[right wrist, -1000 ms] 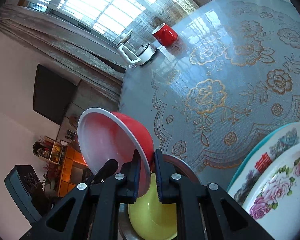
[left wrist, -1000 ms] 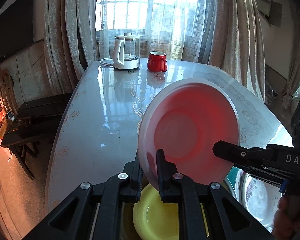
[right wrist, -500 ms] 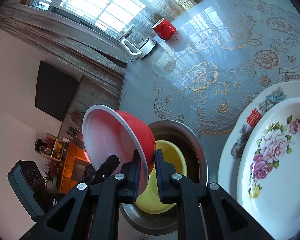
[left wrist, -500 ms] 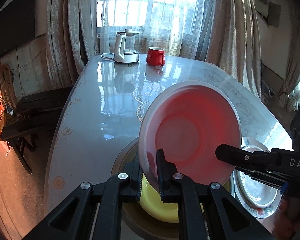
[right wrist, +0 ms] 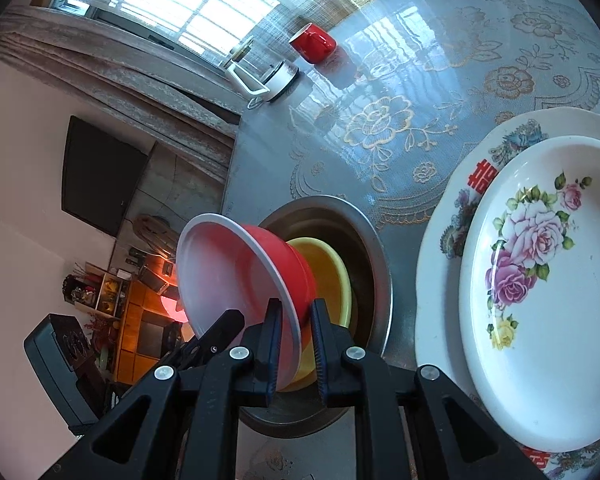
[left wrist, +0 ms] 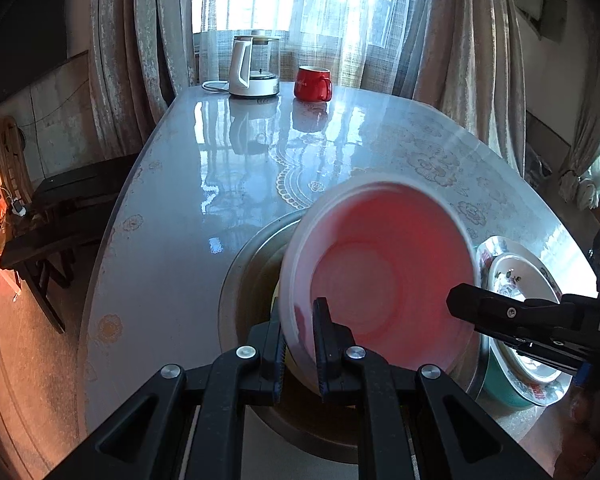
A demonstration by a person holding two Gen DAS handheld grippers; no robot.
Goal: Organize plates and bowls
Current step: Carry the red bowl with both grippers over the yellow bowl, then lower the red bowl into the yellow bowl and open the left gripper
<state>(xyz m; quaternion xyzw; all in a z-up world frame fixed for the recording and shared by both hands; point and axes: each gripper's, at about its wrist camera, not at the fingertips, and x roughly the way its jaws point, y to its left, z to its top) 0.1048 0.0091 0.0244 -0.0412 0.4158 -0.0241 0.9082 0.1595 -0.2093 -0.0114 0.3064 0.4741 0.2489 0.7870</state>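
A red bowl with a white inside hangs tilted over a yellow bowl, which sits in a steel basin. My left gripper is shut on the red bowl's near rim. My right gripper is shut on the rim too, and it shows from the side in the left wrist view. The red bowl's base is close above the yellow bowl; I cannot tell whether they touch. Right of the basin, a rose-patterned plate lies on a larger flowered plate.
A glass kettle and a red mug stand at the far end of the glossy table. The table's left edge drops to a dark bench. The plates sit near the right edge.
Both grippers have sunk and moved forward with the red bowl, bringing it down over the yellow bowl in the basin. The basin and plates now show more fully.
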